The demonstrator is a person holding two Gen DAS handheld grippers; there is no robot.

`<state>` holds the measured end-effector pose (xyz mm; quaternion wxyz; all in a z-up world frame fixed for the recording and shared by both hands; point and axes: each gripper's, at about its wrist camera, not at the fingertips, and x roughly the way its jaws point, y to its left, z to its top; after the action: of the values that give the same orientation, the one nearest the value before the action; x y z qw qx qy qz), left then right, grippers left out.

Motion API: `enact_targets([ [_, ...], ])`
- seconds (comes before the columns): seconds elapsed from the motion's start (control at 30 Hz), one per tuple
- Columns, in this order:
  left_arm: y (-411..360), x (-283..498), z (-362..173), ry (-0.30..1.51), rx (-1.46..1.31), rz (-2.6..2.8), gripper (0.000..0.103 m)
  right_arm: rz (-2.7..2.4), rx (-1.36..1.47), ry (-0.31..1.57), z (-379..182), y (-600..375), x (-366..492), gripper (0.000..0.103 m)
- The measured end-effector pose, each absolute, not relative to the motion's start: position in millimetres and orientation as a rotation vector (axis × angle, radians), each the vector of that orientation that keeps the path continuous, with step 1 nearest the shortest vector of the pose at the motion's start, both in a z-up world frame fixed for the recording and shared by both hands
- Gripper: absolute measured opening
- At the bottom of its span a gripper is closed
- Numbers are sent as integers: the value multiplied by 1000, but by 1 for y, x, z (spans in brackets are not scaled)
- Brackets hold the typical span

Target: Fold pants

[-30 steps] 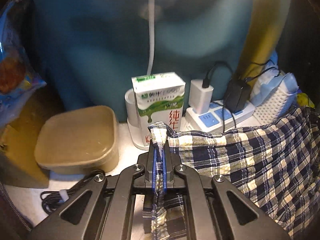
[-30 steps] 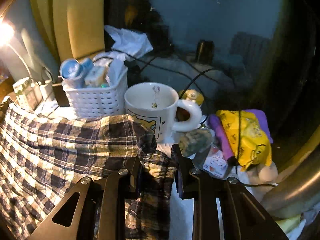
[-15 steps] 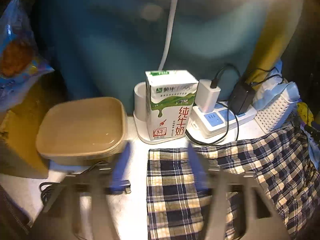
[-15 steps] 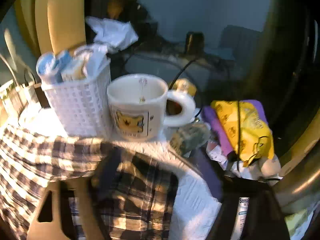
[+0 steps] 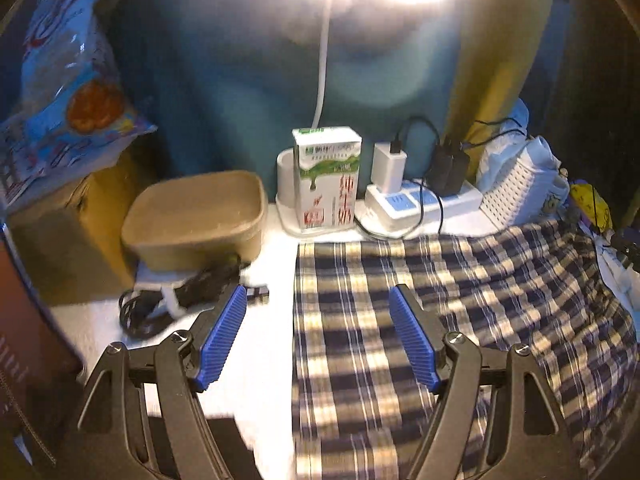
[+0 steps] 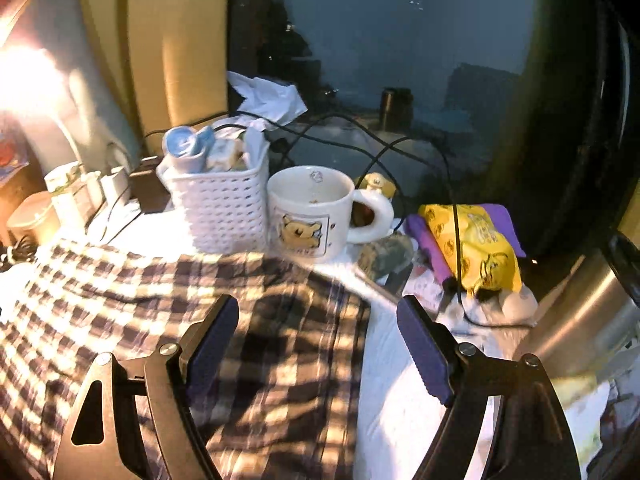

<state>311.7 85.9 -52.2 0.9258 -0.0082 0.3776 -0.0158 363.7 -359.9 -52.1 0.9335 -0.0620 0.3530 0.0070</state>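
Just before the milk carton (image 5: pixel 326 178) the plaid pants (image 5: pixel 440 304) lie flat; left gripper (image 5: pixel 318 338) and right gripper (image 6: pixel 318 346) have just released, jaws wide. Next, grasp both near corners evenly.

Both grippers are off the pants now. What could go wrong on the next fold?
1. The pants' far edge lies right at the mug and white basket; lifting that edge could tip them.
2. On the left, a black cable lies coiled beside the left gripper; its fingers might snag it.
3. The milk carton and power strip stand just past the cloth, so a forward sweep may knock them.
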Motion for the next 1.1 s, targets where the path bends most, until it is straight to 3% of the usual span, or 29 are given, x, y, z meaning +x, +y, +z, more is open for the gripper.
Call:
enact_targets([
  [0.57,76,201,-98,891,-72,-44,74,-8,-72,808,-78,-382,252,83],
  [1.1,66,179,-124,945,-85,-60,74,35,8,889,-102,-386,197,83],
])
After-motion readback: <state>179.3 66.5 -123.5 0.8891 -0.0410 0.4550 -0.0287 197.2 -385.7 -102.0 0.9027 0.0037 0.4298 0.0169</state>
